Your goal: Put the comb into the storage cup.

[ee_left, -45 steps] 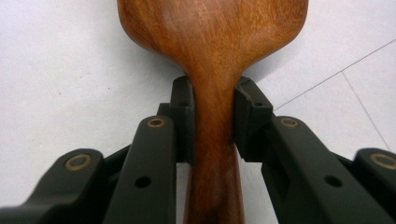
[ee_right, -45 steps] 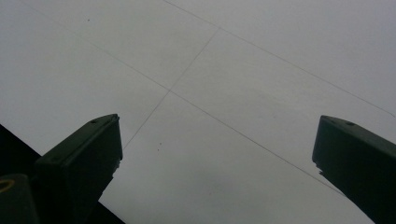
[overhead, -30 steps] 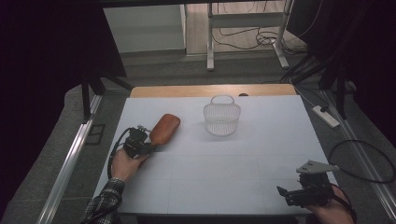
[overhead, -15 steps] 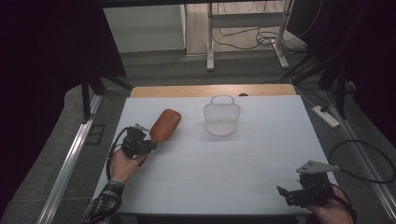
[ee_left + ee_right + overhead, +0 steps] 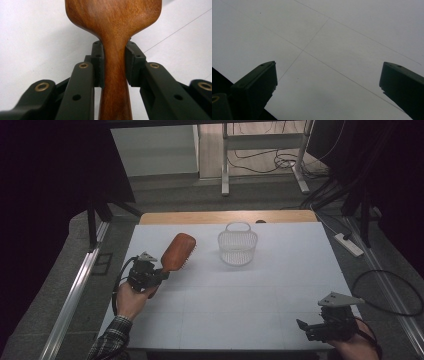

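Note:
A wooden hairbrush [image 5: 176,252] with an oval brown head is lifted off the white table at the left, its bristles facing right and down. My left gripper [image 5: 159,274] is shut on its handle. In the left gripper view both pads press the narrow neck of the hairbrush [image 5: 115,37], with the left gripper [image 5: 114,66] closed around it. A clear ribbed basket [image 5: 237,244] stands upright at the table's middle back, to the right of the brush. At the front right corner my right gripper [image 5: 306,328] hovers low with its jaws wide apart; the right gripper [image 5: 328,82] has nothing between them.
The white table top [image 5: 250,295] has faint grid lines and a wooden strip [image 5: 225,216] along its far edge. Metal frame legs [image 5: 225,165] and cables lie on the floor behind. A power strip [image 5: 349,244] lies off the right edge.
My left gripper has lifted the hairbrush and carried it a little toward the back of the table. The right gripper has stayed put.

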Action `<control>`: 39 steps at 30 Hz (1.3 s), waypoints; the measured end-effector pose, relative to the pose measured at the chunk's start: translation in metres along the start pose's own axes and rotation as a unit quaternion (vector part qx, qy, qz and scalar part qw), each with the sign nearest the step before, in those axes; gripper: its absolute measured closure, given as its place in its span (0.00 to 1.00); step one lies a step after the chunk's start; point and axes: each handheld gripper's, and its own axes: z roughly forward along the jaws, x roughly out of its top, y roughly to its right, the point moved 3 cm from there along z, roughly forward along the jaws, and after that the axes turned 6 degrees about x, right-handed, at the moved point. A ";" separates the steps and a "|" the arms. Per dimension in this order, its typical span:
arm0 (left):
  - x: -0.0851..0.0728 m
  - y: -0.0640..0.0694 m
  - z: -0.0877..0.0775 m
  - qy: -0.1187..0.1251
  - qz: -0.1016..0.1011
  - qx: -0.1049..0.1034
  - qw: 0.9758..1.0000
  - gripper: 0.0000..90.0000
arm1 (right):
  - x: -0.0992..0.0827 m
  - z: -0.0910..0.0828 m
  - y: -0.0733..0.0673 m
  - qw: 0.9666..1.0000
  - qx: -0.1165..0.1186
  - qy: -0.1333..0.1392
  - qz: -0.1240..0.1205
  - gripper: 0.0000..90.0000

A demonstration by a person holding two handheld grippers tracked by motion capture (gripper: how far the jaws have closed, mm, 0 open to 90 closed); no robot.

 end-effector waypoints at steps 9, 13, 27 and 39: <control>-0.003 0.006 -0.015 0.022 0.001 -0.004 1.000 0.80 | 0.001 -0.002 -0.003 1.000 0.002 0.009 -0.016 0.00; -0.006 0.010 -0.023 0.029 0.001 -0.007 1.000 0.80 | 0.001 -0.002 -0.004 1.000 0.006 0.013 -0.020 0.00; -0.017 0.029 -0.040 0.046 0.008 -0.016 0.999 0.80 | 0.012 -0.006 -0.007 0.998 0.021 0.049 -0.035 0.00; -0.023 0.046 -0.051 0.057 0.018 -0.023 0.998 0.80 | 0.033 -0.007 -0.015 0.992 0.066 0.095 -0.041 0.00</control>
